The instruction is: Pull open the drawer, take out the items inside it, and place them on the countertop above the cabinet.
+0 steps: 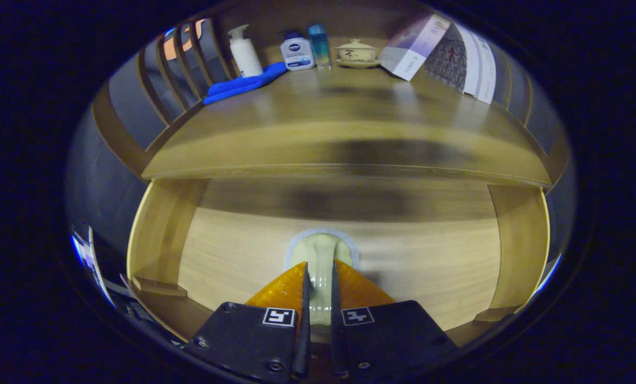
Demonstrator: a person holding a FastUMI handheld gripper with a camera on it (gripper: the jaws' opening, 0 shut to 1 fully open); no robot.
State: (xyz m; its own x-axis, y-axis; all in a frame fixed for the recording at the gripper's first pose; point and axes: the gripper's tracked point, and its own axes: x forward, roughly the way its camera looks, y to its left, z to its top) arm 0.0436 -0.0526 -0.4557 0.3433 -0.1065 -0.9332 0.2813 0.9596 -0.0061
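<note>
Gripping the drawer's handle (319,266), the tool (318,288) has its two fingers drawn narrow, one pressed on each side of the pale knob-like pull. The handle stands between the fingers and straight ahead of them, with its stem running along the tool's own forward line, so the coming pull looks like a plain draw backward along that same axis, toward the person holding the tool. Just beyond the handle lies the light wooden drawer front (413,256), set between the two side posts of the cabinet. Whether the drawer is out at all cannot be told, and its contents are hidden.

Above the drawer front runs the front edge of the table (344,154), the countertop where the items are meant to go. Its near and middle parts are bare. Along its back edge stand a white pump bottle (244,52), a blue cloth (243,85), a small white bottle (297,52), a blue bottle (319,45), a lidded tea bowl (356,52) and a tilted box (413,46).
</note>
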